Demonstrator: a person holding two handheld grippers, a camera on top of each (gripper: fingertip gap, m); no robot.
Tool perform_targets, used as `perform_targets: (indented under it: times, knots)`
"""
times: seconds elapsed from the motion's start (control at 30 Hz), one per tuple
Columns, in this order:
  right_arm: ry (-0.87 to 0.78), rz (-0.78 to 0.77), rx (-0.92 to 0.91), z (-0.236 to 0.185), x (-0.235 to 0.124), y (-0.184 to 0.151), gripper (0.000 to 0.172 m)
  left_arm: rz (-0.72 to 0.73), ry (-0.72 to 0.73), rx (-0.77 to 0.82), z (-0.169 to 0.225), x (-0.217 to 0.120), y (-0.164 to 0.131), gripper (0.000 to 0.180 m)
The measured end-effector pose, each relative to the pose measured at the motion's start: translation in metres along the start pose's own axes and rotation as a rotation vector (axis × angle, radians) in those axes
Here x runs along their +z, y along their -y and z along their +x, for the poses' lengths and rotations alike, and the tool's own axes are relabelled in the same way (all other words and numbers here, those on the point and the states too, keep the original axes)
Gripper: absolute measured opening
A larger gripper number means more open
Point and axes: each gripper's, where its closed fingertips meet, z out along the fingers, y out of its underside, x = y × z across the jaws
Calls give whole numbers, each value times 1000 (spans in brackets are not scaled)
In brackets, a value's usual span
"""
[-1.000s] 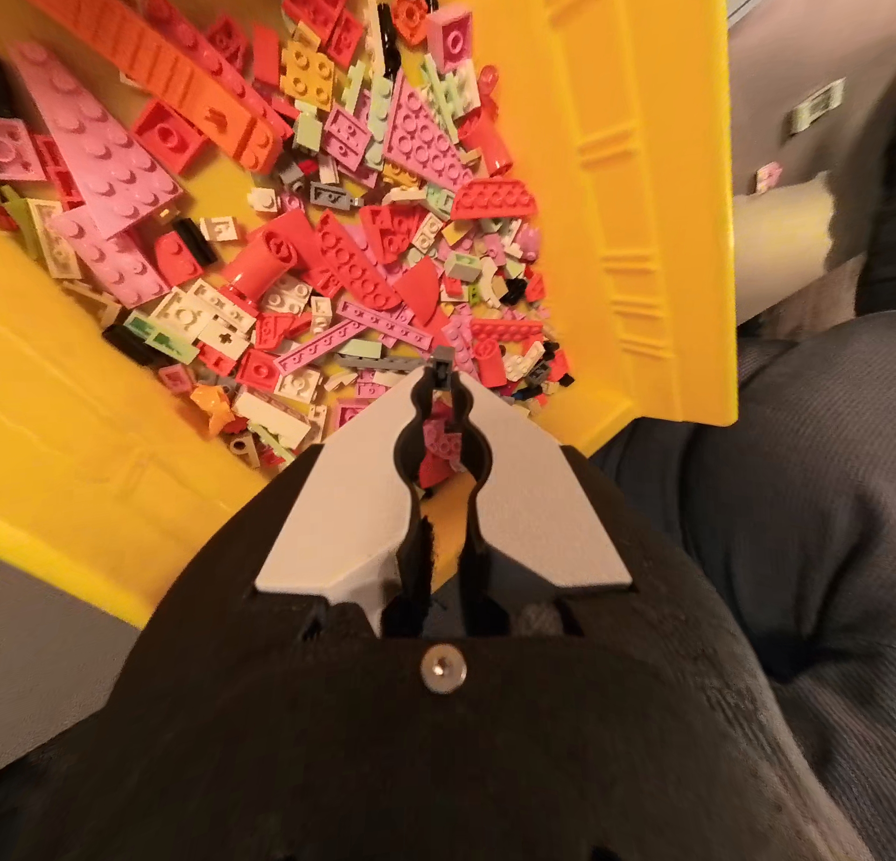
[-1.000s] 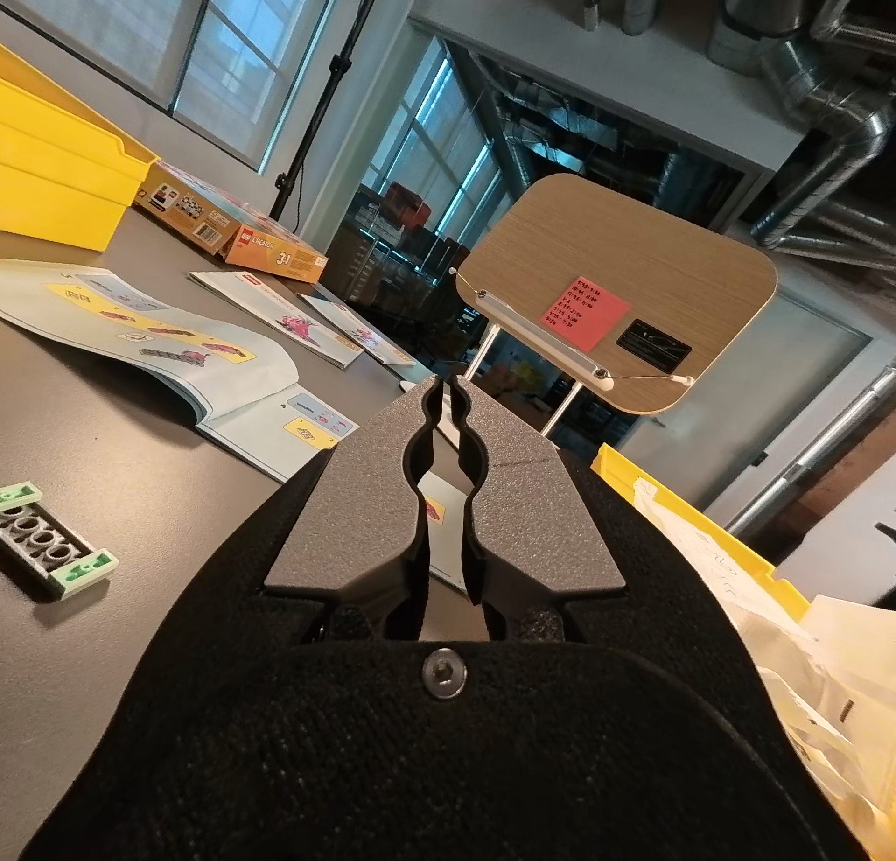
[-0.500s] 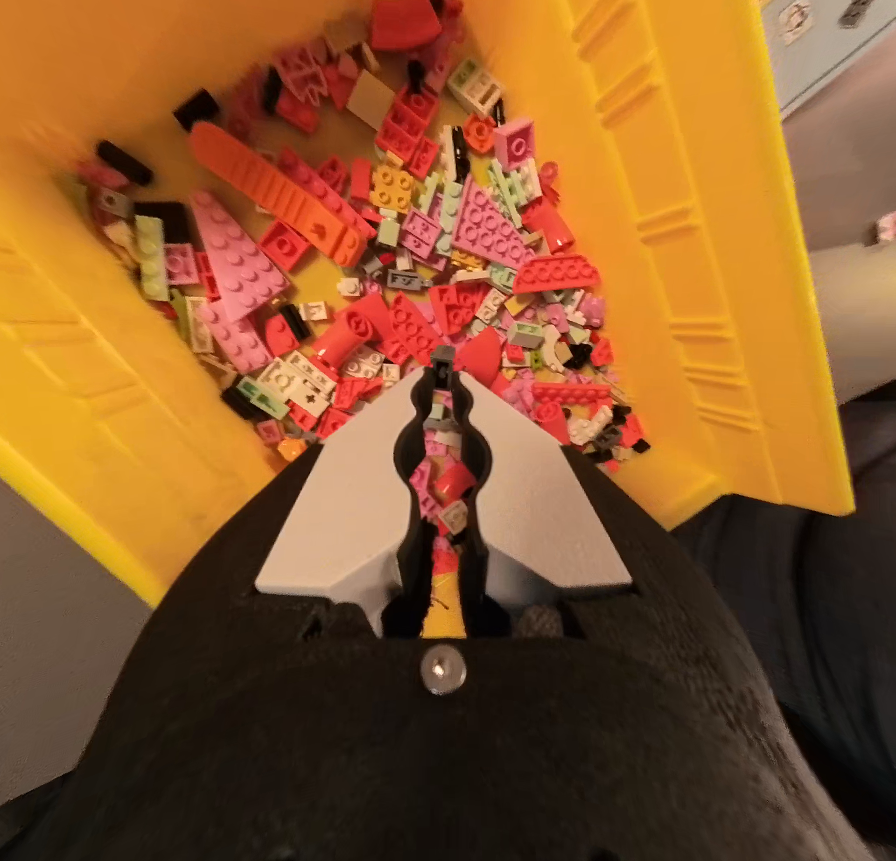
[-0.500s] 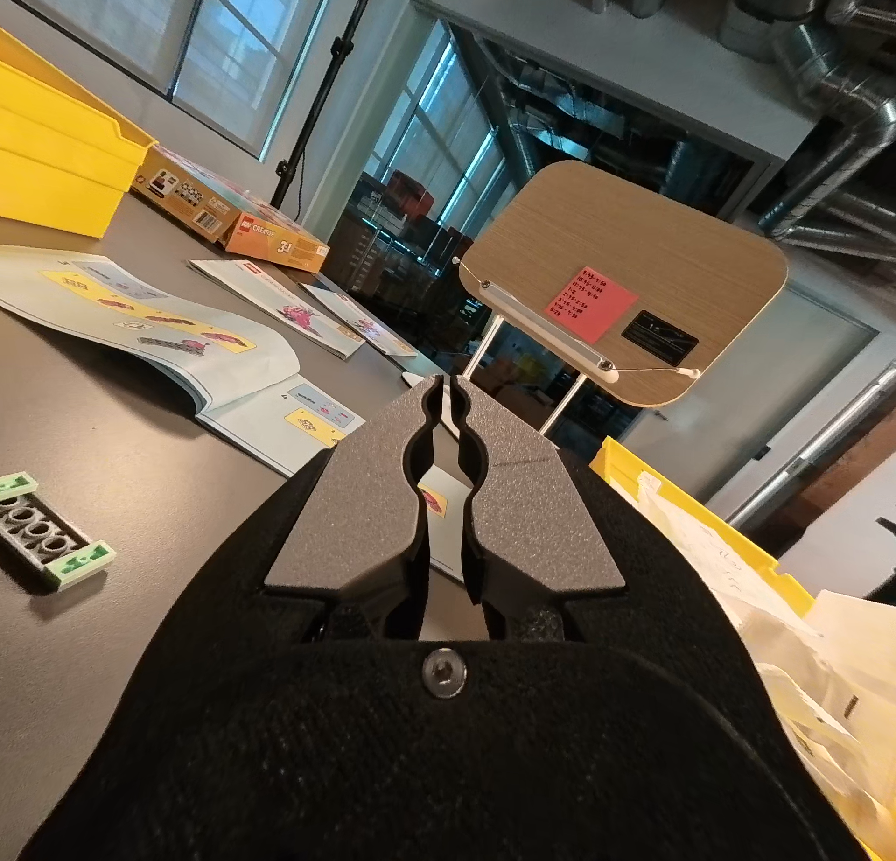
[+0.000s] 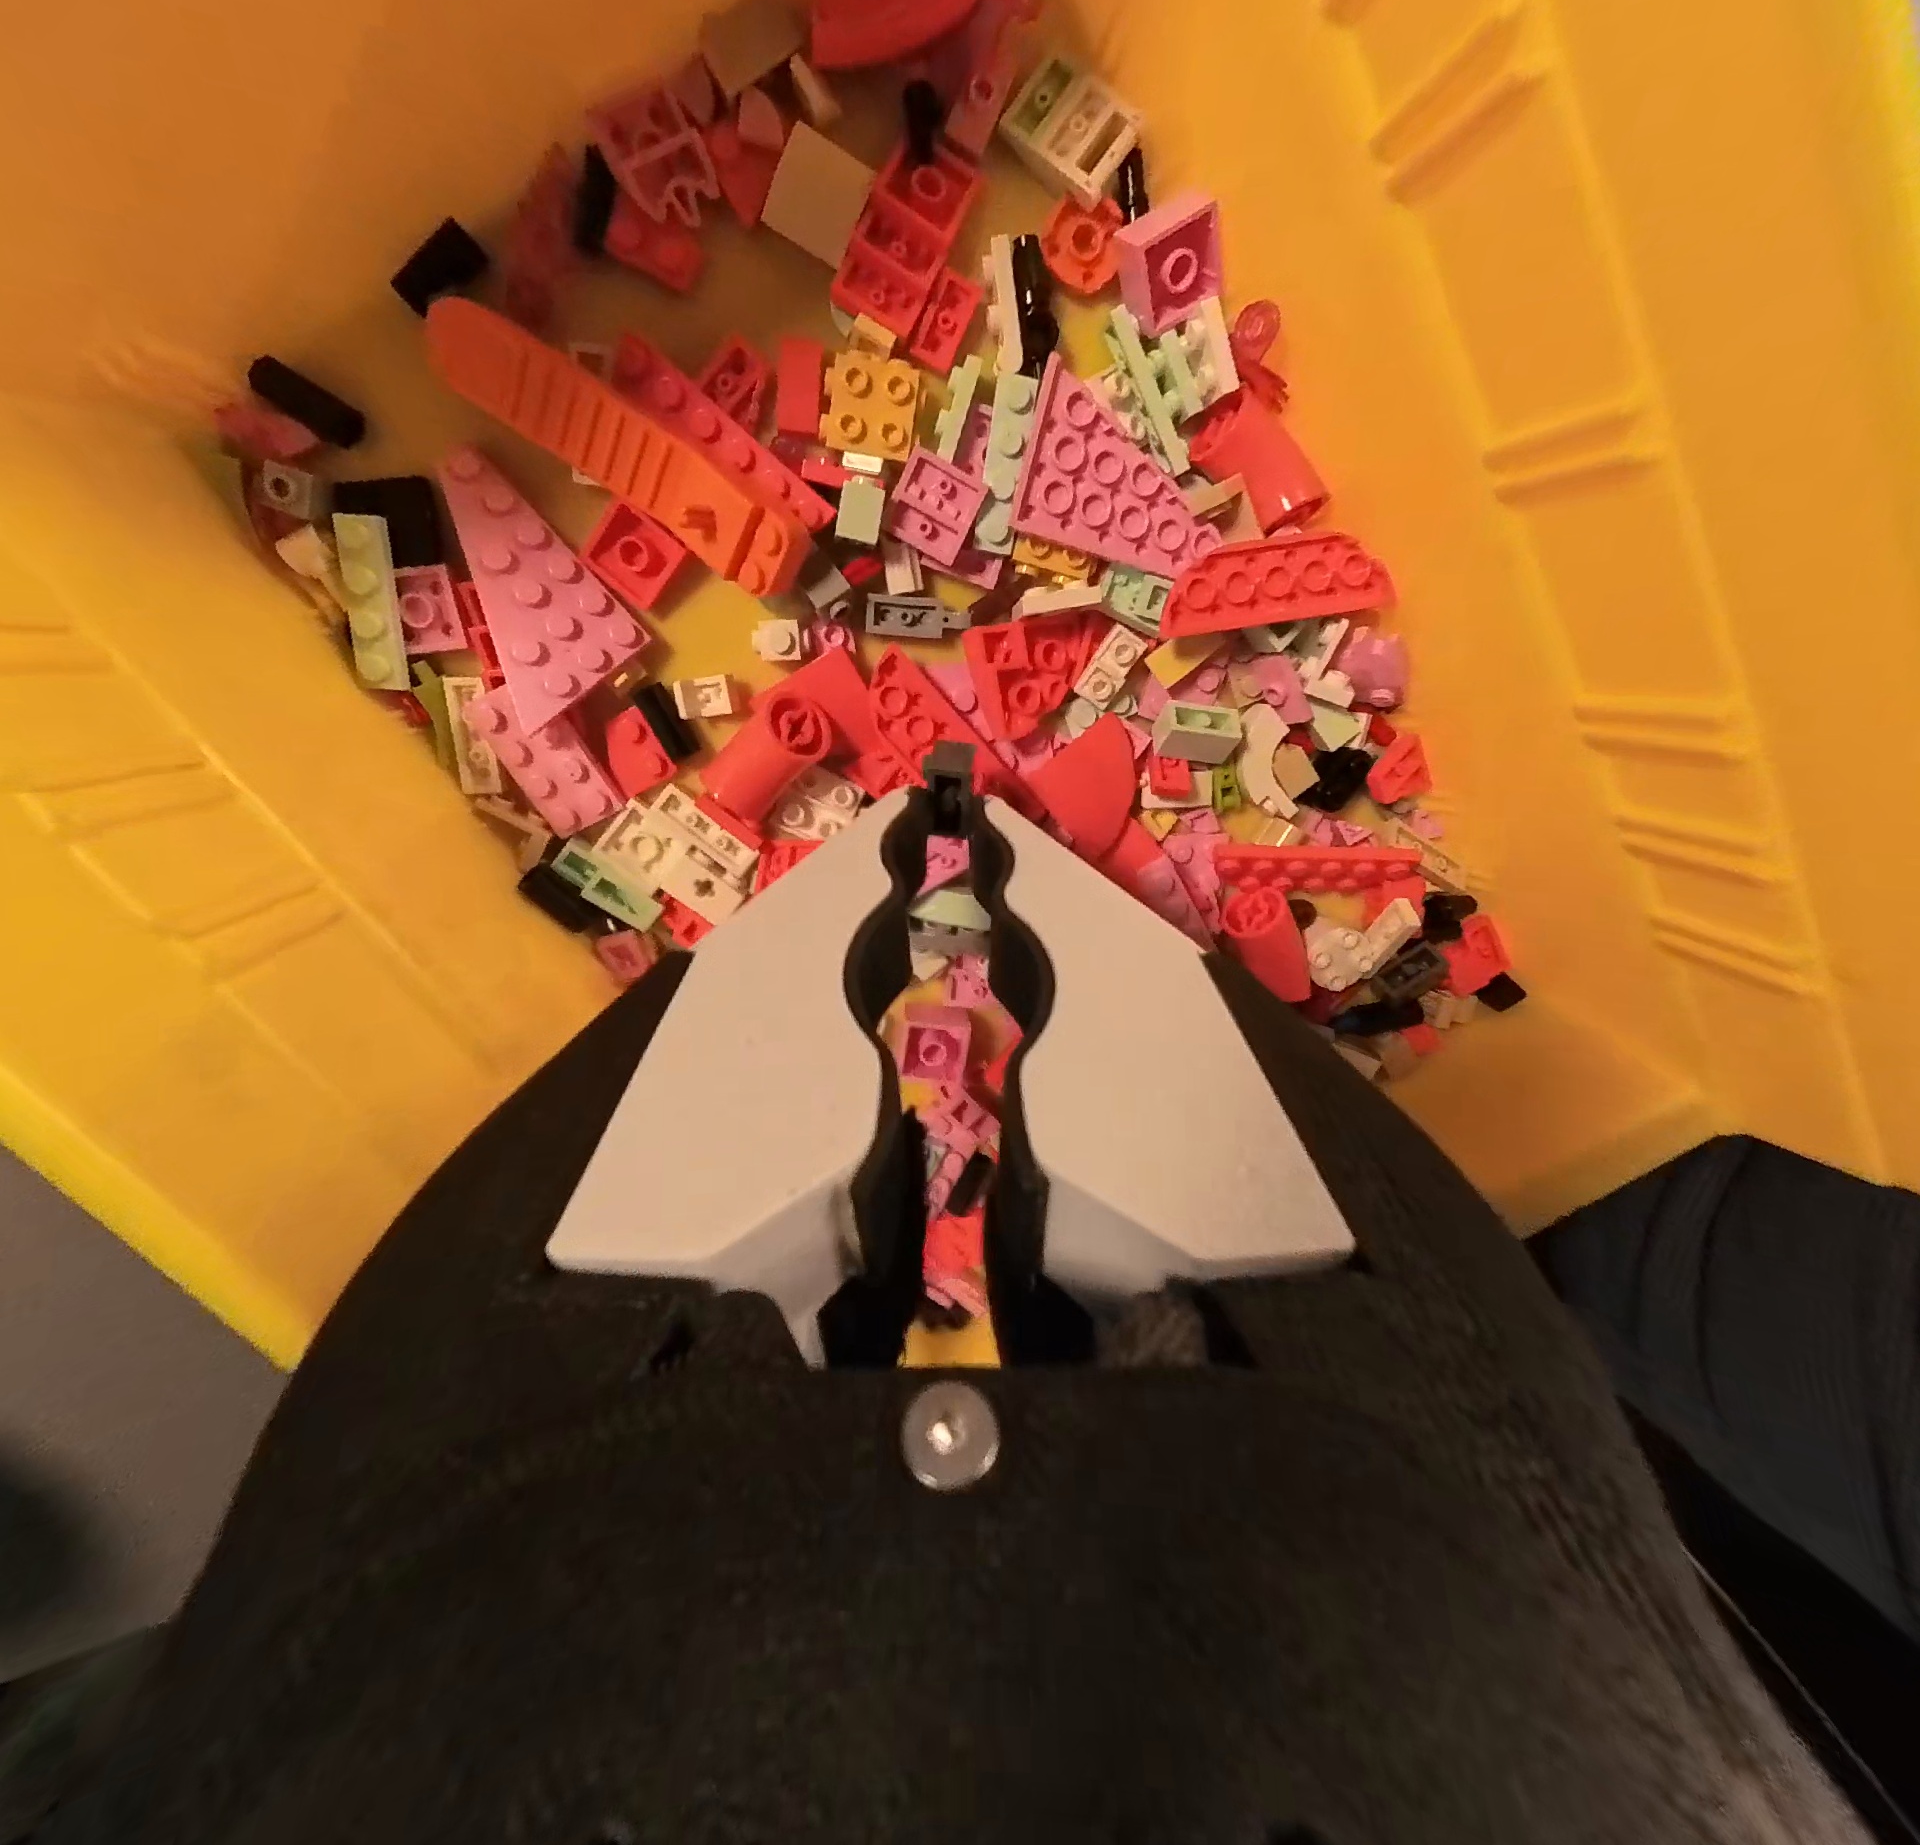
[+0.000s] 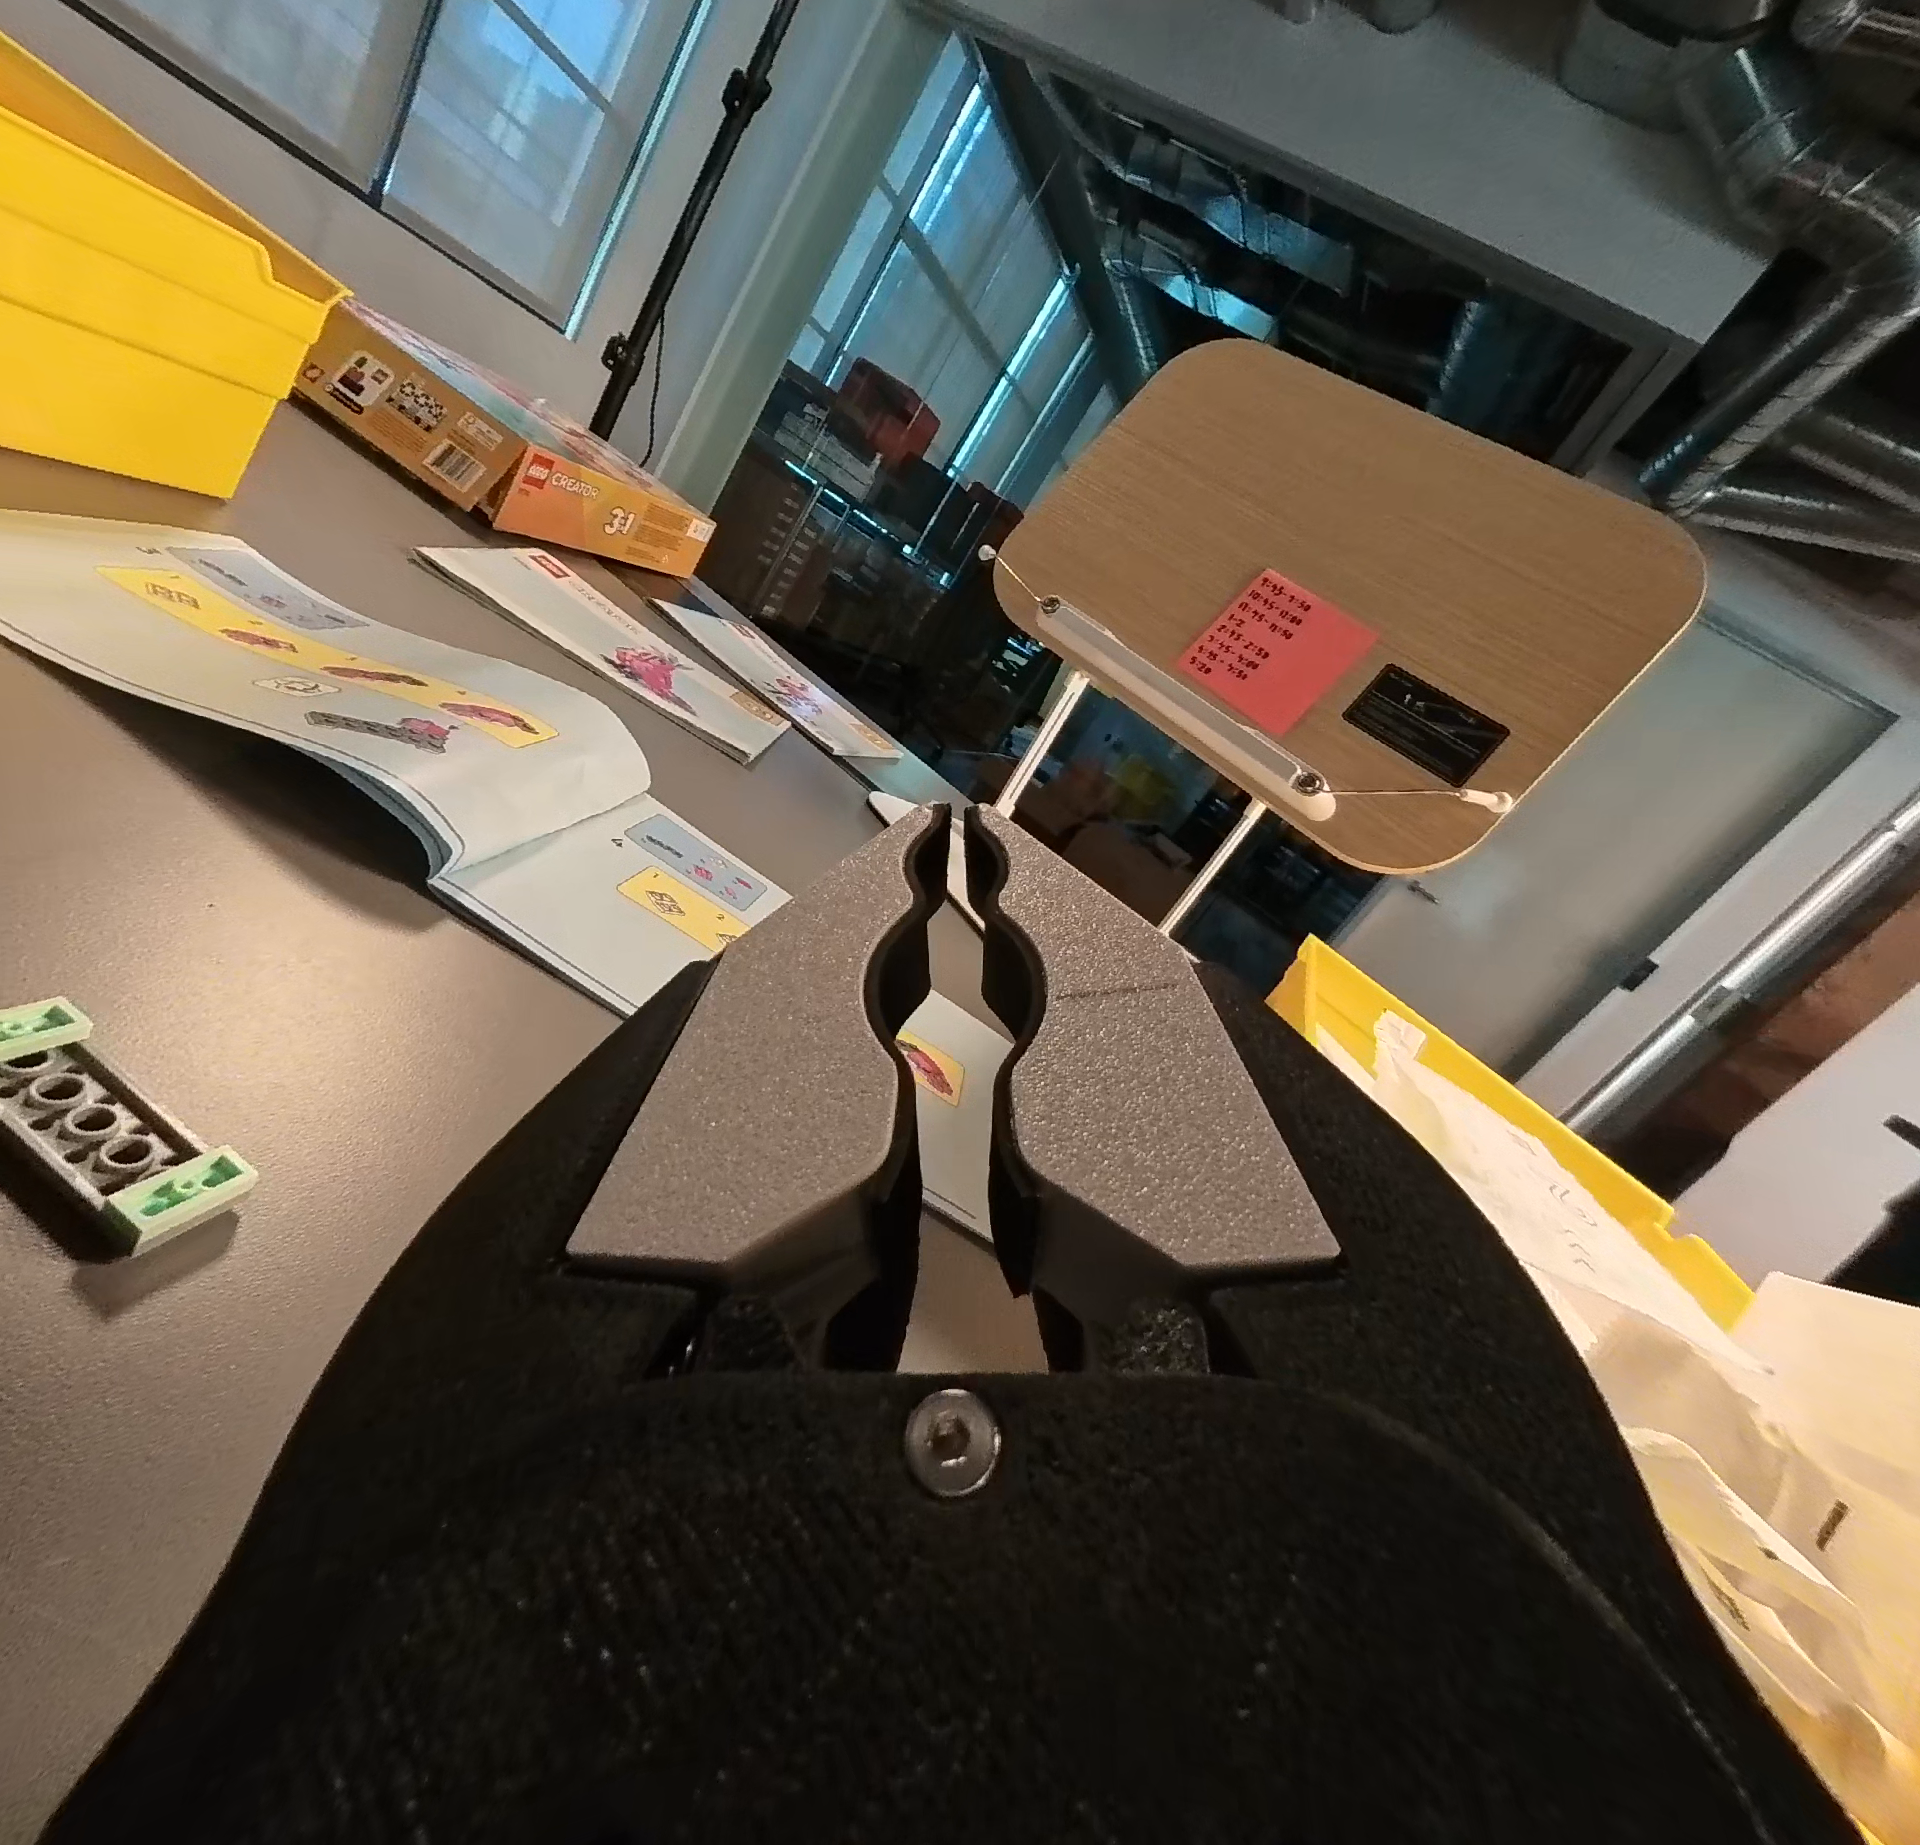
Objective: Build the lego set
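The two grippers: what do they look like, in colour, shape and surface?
The left gripper has pale grey, wedge-shaped fingers with black wavy inner edges. The right gripper has the same shape, but its fingers are dark grey and grainy. Each sits on a black, rough-textured body with one silver screw in the middle. No cables or markings show.
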Motion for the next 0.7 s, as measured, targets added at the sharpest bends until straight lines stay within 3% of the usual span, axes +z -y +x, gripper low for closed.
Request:
perform_targets:
  times: [0.27, 0.43, 0.53, 0.63, 0.7]
  knots:
    - [-31, 10, -24, 1, -1, 1, 0, -66, 29, 30, 0, 11, -2, 6]
    - [-76, 6, -41, 9, -2, 1, 0, 1, 74, 33, -3, 13, 10, 7]
    - [-85, -18, -46, 12, -1, -3, 0, 71, 96, 27, -6, 9, 22, 29]
    - [-89, -38, -57, 15, -1, -8, 0, 164, 110, 22, -12, 2, 39, 26]
    - [-90, -51, -66, 16, -2, -12, 0, 180, 108, 19, -17, -1, 43, 13]
